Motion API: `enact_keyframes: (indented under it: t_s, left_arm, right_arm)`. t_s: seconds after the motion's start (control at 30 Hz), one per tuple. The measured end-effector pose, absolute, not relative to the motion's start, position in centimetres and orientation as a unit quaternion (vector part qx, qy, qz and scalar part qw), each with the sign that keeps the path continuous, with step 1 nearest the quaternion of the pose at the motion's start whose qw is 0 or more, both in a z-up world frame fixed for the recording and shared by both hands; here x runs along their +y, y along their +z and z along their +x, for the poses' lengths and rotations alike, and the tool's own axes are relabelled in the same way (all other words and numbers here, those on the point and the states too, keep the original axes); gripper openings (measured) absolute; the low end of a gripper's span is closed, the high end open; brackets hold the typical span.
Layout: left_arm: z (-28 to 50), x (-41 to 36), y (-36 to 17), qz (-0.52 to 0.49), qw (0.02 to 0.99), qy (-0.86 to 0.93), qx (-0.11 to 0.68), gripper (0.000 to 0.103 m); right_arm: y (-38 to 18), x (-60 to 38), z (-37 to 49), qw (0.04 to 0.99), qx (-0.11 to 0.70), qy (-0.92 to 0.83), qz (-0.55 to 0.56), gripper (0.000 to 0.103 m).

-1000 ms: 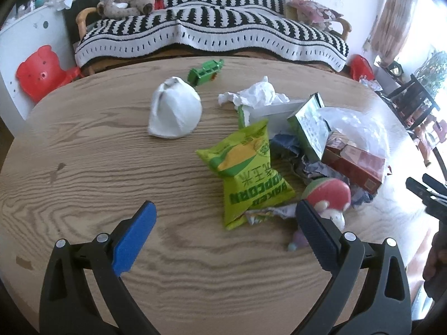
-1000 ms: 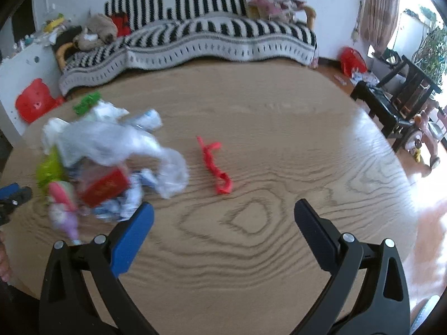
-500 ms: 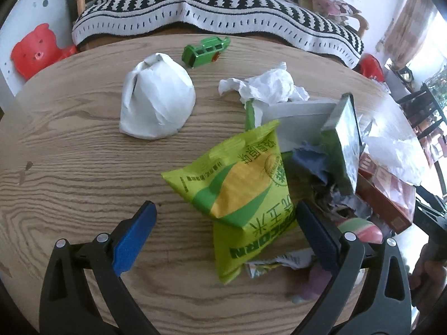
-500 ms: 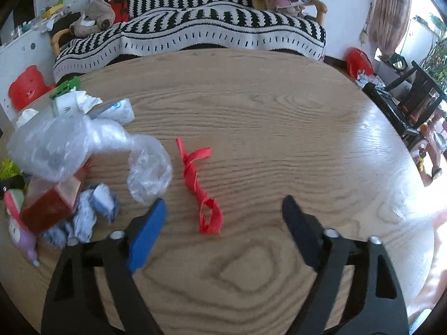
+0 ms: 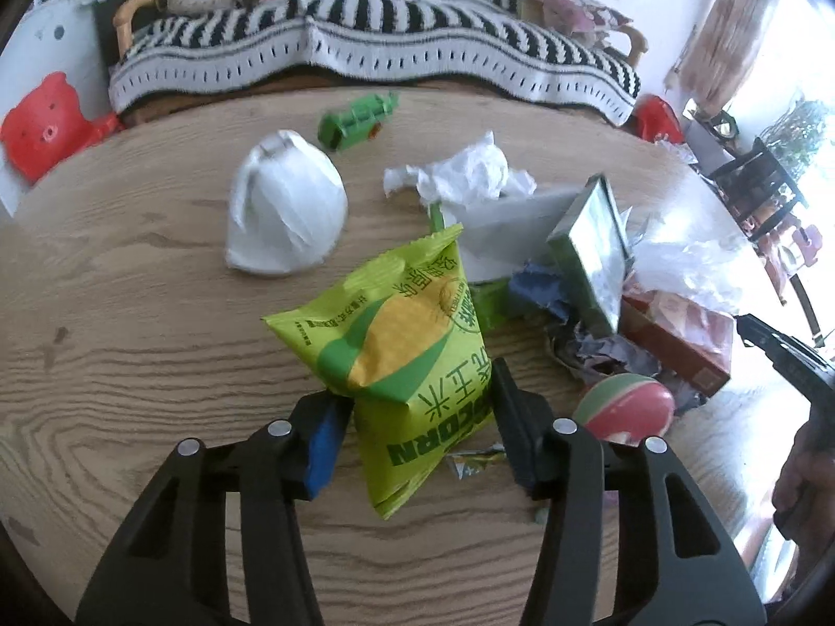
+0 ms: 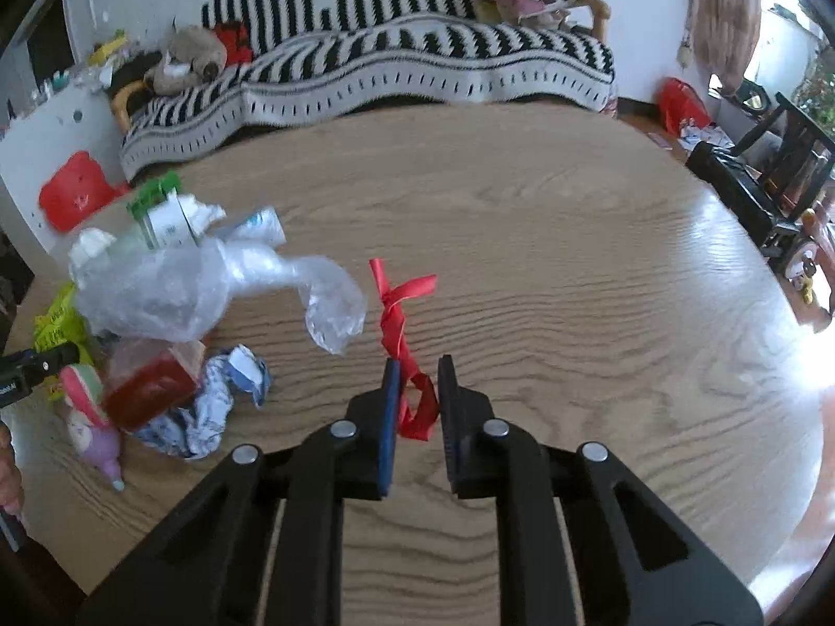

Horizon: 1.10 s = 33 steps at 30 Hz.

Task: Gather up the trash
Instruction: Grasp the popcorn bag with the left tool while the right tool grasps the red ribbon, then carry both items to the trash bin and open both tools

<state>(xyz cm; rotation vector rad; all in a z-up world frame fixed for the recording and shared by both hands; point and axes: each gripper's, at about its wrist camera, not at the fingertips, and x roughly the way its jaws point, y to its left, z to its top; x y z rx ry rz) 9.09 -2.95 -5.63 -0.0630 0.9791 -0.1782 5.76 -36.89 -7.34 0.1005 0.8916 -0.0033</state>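
the left gripper (image 5: 415, 417) has come in over the green popcorn bag (image 5: 402, 360) from 6 o'clock and its jaws have just been closing, now pinching the bag's lower half. the right gripper (image 6: 417, 391) has advanced to the red ribbon (image 6: 404, 344), its jaws closing on the looped 6 o'clock end.

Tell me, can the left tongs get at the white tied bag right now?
Probably not yet: the left tongs have just been closing on the popcorn bag, and the white tied bag lies beyond it.

Striped-throw sofa (image 6: 396, 68) behind wooden table (image 6: 574, 261); bright light, perhaps a window, right.
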Motion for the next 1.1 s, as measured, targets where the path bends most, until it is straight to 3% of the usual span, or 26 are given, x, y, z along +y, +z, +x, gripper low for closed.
enact_keyframes:
  t_s: [0.37,0.83,1.1]
  left_arm:
    - [6.4,-5.4,-1.9,-0.019,0.9,-0.125,0.418,0.05]
    - [-0.5,-22.3,-0.9,0.06,0.873,-0.313,0.368,0.05]
    - [-7.0,-34.0,-4.1,0.088,0.796,-0.457,0.388,0.05]
  right_arm:
    - [-4.4,-39.3,0.7,0.91,0.41,-0.019,0.064,0.015]
    - [-2.4,-46.7,-8.8,0.904,0.404,-0.085,0.11,0.015]
    - [-4.4,-54.6,-17.1,0.876,0.427,-0.162,0.151,0.015]
